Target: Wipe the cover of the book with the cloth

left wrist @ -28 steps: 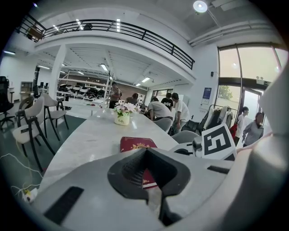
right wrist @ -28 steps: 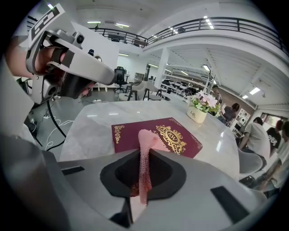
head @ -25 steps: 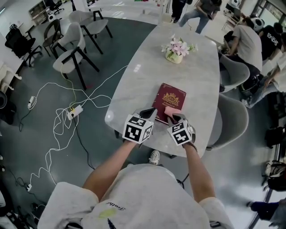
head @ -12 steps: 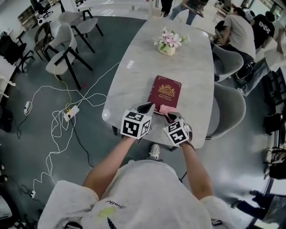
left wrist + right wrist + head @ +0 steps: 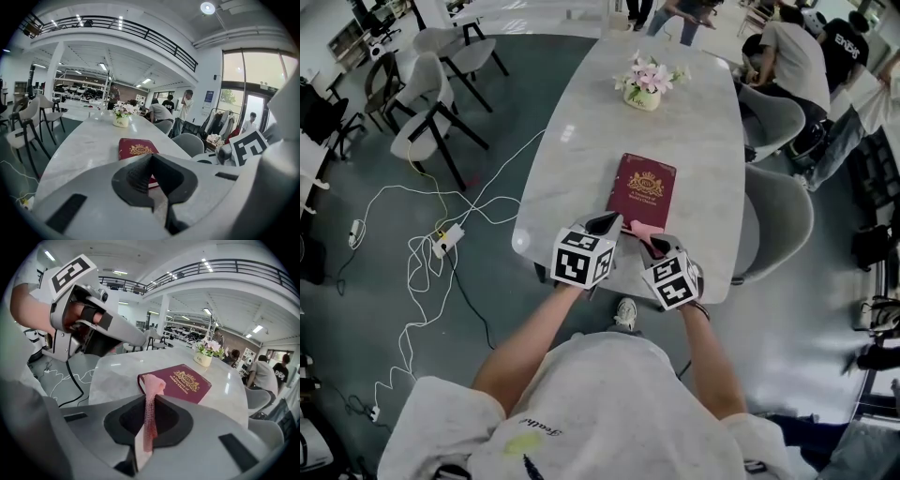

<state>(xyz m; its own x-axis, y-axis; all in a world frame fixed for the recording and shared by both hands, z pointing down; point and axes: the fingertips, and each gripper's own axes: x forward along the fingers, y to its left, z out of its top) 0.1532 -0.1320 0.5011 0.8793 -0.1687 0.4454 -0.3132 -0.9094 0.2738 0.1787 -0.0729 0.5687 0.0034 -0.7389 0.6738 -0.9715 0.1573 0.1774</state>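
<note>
A dark red book (image 5: 642, 190) with a gold crest lies flat on the marble table (image 5: 572, 178). It also shows in the left gripper view (image 5: 138, 149) and the right gripper view (image 5: 183, 382). My right gripper (image 5: 652, 244) (image 5: 151, 398) is shut on a pink cloth (image 5: 644, 228) (image 5: 150, 401), which stands up between its jaws just over the book's near edge. Left of that edge, my left gripper (image 5: 606, 225) (image 5: 152, 157) is shut with nothing in it.
A small vase of pink flowers (image 5: 642, 86) stands farther down the table. A grey chair (image 5: 778, 216) sits at the right side, more chairs (image 5: 427, 112) at the left. White cables (image 5: 431, 239) trail on the floor. People (image 5: 787, 47) sit at the back right.
My right gripper and the cloth have slid from the book's near right part back to its near edge. The left gripper keeps its place beside it.
</note>
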